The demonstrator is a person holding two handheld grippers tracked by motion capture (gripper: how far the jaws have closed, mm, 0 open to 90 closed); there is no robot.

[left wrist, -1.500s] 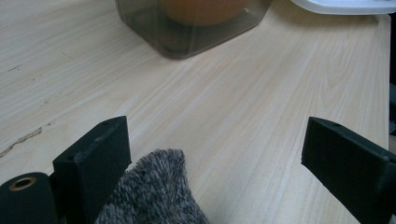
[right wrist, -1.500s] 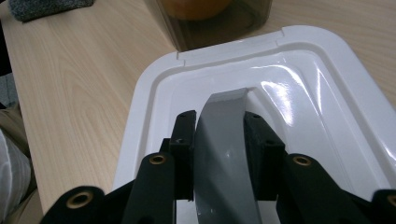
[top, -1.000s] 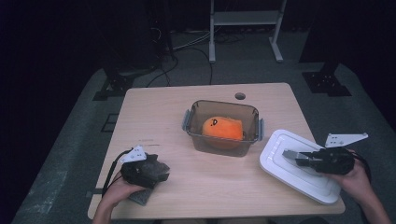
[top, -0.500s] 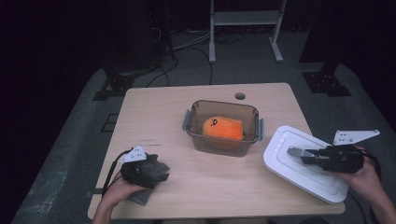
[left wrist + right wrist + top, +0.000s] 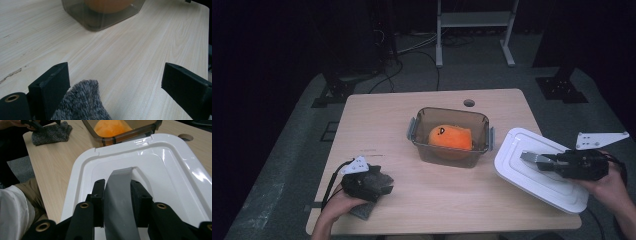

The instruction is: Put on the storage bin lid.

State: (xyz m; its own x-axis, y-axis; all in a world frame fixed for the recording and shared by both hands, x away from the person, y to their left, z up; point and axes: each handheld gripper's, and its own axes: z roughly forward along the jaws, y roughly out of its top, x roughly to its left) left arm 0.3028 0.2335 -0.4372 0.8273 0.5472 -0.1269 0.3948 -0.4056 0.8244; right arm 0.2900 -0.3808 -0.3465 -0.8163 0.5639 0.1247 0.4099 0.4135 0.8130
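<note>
White lid [image 5: 539,170] sits at the right side of the desk [image 5: 437,200], tilted, its near-right part lifted off the edge, just right of the clear container [image 5: 449,134] holding an orange plush toy [image 5: 450,138]. The right gripper [image 5: 537,159] has its jaws clamped on the lid's grey handle [image 5: 119,202]. At the near left, the left gripper [image 5: 117,87] rests with jaws wide apart over a grey sock [image 5: 81,105], gripping nothing.
</note>
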